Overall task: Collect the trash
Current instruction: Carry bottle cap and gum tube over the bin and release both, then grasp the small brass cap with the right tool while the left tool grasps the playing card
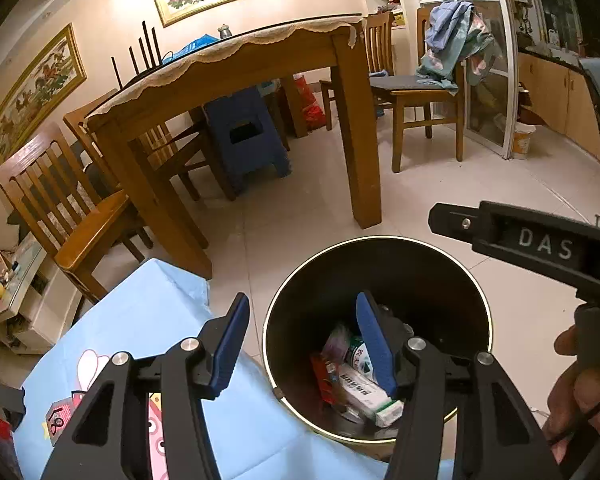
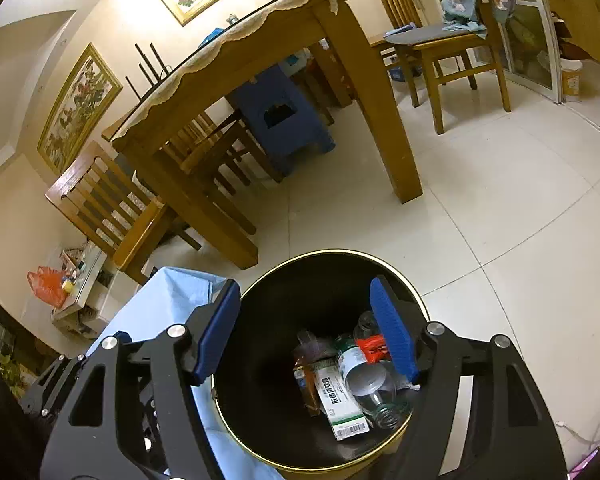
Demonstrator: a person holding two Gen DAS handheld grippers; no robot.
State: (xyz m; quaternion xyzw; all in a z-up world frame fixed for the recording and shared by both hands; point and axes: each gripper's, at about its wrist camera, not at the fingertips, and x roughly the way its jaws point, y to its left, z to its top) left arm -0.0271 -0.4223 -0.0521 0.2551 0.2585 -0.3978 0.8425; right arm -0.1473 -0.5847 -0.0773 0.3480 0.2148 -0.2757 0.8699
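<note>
**Both claws empty over a loaded bin**

The black trash bin (image 2: 260, 320) stands on the floor tiles just beside the blue-covered surface (image 1: 148, 320), placed for easy drops. Inside lie a clear bottle (image 2: 370, 384), a medicine box (image 2: 342, 408) and what may be wrappers. Left gripper (image 1: 306, 344) and right gripper (image 2: 306, 330) hang above, jaws spread, holding nothing.

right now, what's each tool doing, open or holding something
Left tool: open, holding nothing, beside the trash bin.
Right tool: open, holding nothing, above the bin.
</note>
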